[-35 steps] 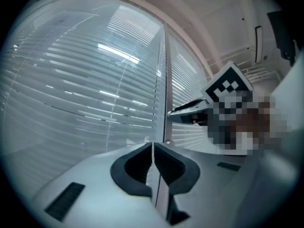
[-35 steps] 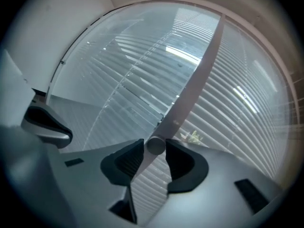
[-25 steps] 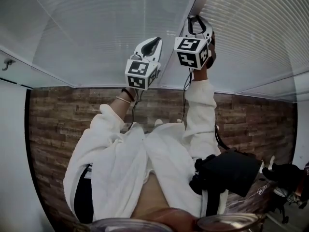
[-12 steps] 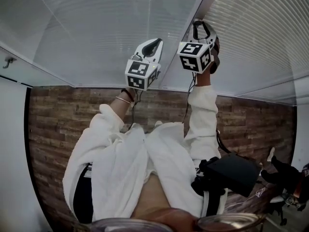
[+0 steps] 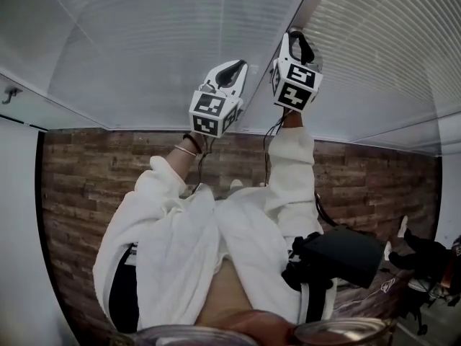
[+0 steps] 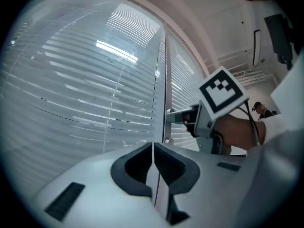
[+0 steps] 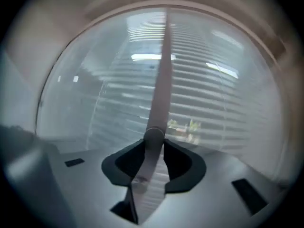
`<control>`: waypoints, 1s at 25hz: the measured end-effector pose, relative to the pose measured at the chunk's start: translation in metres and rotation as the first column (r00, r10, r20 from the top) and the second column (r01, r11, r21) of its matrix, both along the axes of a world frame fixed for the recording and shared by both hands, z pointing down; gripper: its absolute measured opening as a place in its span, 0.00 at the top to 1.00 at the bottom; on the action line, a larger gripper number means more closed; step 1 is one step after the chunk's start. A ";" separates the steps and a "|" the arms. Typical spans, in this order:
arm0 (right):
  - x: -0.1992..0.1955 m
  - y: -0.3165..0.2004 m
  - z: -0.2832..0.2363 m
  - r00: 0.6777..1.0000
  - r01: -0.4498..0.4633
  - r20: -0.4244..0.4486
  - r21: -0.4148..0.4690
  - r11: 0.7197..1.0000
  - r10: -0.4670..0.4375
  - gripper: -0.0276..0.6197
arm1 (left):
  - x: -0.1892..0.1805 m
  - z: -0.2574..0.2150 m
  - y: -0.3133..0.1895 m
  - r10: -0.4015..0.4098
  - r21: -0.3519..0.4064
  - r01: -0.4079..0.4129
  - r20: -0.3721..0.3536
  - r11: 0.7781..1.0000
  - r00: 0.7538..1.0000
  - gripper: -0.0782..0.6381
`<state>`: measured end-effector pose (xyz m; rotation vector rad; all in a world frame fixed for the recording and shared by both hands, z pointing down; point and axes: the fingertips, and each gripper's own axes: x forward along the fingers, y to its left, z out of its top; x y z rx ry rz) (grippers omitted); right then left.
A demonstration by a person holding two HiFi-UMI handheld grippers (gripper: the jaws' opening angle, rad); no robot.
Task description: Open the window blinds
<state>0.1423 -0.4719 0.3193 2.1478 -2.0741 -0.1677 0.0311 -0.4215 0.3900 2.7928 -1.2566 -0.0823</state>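
Observation:
White slatted blinds [image 5: 144, 42] hang closed over two window panes, with a frame post [image 5: 302, 2] between them. My right gripper [image 5: 297, 37] is raised at that post. In the right gripper view the blinds' tilt wand [image 7: 161, 80] hangs straight down into my right gripper [image 7: 154, 139]. The jaws are closing on the wand's lower end, and both pads touch it. My left gripper [image 5: 234, 65] is held up just left of the right one, facing the left blind [image 6: 95, 80]. It is shut [image 6: 152, 148] with nothing in it, and its view shows the right gripper [image 6: 174, 117] at the post.
A white sill [image 5: 72, 110] runs under the windows, above a brick-patterned wall [image 5: 86, 171]. A small hook [image 5: 10, 94] sticks out at far left. A white panel [image 5: 18, 229] stands at left. A black bag [image 5: 346, 254] hangs at the person's hip.
The right gripper has rolled about its own axis, so its marker cube shows a different face. It also shifted slightly up and right. The left gripper has stayed put.

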 end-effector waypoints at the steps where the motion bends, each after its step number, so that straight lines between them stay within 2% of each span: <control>1: -0.002 0.002 -0.003 0.971 -0.058 -0.235 -0.008 0.998 0.055 0.77 | -0.002 0.000 -0.001 -0.001 0.000 0.001 0.000 1.000 1.000 0.89; 2: -0.004 0.003 -0.006 0.886 -0.110 -0.454 -0.003 0.994 0.097 0.77 | -0.004 0.000 -0.002 -0.001 -0.002 0.001 -0.001 1.000 1.000 0.89; 3: -0.008 0.003 -0.008 0.791 -0.140 -0.601 0.002 0.990 0.113 0.77 | -0.006 0.000 -0.003 -0.002 -0.007 0.002 -0.005 1.000 1.000 0.89; 4: -0.011 0.002 -0.009 0.726 -0.147 -0.679 -0.005 0.989 0.104 0.77 | -0.007 0.000 -0.004 -0.003 -0.011 0.003 -0.012 1.000 1.000 0.89; 5: -0.013 0.001 -0.008 0.691 -0.139 -0.719 -0.026 0.990 0.079 0.77 | -0.008 0.000 -0.004 -0.002 -0.013 0.002 -0.017 1.000 1.000 0.89; 7: -0.016 -0.001 -0.007 0.644 -0.112 -0.765 -0.086 0.990 0.007 0.77 | -0.007 0.000 -0.004 0.010 -0.006 -0.010 -0.014 1.000 1.000 0.89; 8: -0.016 -0.002 -0.007 0.638 -0.096 -0.769 -0.112 0.989 -0.025 0.77 | -0.005 0.000 -0.004 0.015 -0.001 -0.015 -0.010 1.000 1.000 0.89; 9: -0.016 -0.003 -0.007 0.660 -0.075 -0.750 -0.127 0.989 -0.046 0.76 | -0.004 0.000 -0.004 0.018 0.002 -0.018 -0.008 1.000 1.000 0.89; 10: -0.015 -0.003 -0.008 0.713 -0.050 -0.699 -0.128 0.990 -0.054 0.76 | -0.003 0.000 -0.005 0.016 0.002 -0.016 -0.011 1.000 1.000 0.89; 11: -0.014 -0.002 -0.010 0.793 -0.024 -0.606 -0.117 0.993 -0.052 0.76 | -0.004 0.000 -0.006 0.011 -0.001 -0.011 -0.017 1.000 1.000 0.89; 12: -0.013 -0.002 -0.011 0.885 0.003 -0.464 -0.094 0.996 -0.046 0.76 | -0.005 -0.002 -0.006 0.003 -0.004 -0.003 -0.023 1.000 1.000 0.89; 13: -0.010 -0.002 -0.012 0.962 0.025 -0.271 -0.062 0.998 -0.041 0.76 | -0.006 -0.003 -0.006 -0.004 -0.006 0.004 -0.027 1.000 1.000 0.89; 14: -0.006 -0.002 -0.013 0.998 0.042 -0.045 -0.026 0.999 -0.043 0.76 | -0.007 -0.003 -0.005 -0.007 -0.005 0.007 -0.027 1.000 1.000 0.89; 15: -0.002 -0.002 -0.012 0.983 0.052 0.178 0.009 0.999 -0.053 0.76 | -0.006 -0.003 -0.005 -0.007 -0.002 0.007 -0.023 1.000 1.000 0.89; 16: 0.002 -0.002 -0.011 0.931 0.054 0.359 0.038 0.998 -0.064 0.76 | -0.006 -0.002 -0.006 -0.006 0.003 0.006 -0.019 1.000 1.000 0.89; 17: 0.004 -0.003 -0.010 0.878 0.049 0.474 0.057 0.997 -0.070 0.76 | -0.006 -0.002 -0.007 -0.006 0.007 0.006 -0.018 1.000 1.000 0.89; 18: 0.005 -0.004 -0.009 0.858 0.045 0.509 0.062 0.997 -0.071 0.76 | -0.007 -0.003 -0.007 -0.007 0.010 0.007 -0.019 1.000 1.000 0.89; 19: 0.004 -0.004 -0.009 0.886 0.046 0.460 0.051 0.998 -0.064 0.76 | -0.007 -0.004 -0.008 -0.008 0.013 0.009 -0.021 1.000 1.000 0.89; 20: 0.002 -0.004 -0.009 0.946 0.046 0.321 0.026 0.999 -0.052 0.76 | -0.008 -0.006 -0.008 -0.009 0.015 0.009 -0.022 1.000 1.000 0.89; 21: -0.001 -0.004 -0.008 0.994 0.037 0.099 -0.005 0.999 -0.036 0.76 | -0.008 -0.007 -0.008 -0.007 0.018 0.007 -0.021 1.000 1.000 0.89; 22: -0.005 -0.003 -0.008 0.984 0.014 -0.177 -0.028 1.000 -0.018 0.76 | -0.008 -0.008 -0.008 -0.005 0.020 0.005 -0.019 1.000 1.000 0.89; 23: -0.010 -0.003 -0.008 0.890 -0.017 -0.455 -0.033 0.999 0.000 0.76 | -0.008 -0.008 -0.008 -0.004 0.021 0.004 -0.017 1.000 1.000 0.89; 24: -0.015 -0.003 -0.008 0.739 -0.047 -0.674 -0.027 0.999 0.016 0.76 | -0.009 -0.007 -0.009 -0.003 0.022 0.004 -0.015 1.000 1.000 0.89; 25: -0.018 -0.005 -0.006 0.601 -0.071 -0.799 -0.024 0.997 0.024 0.76 | -0.010 -0.007 -0.010 -0.005 0.022 0.005 -0.015 1.000 1.000 0.89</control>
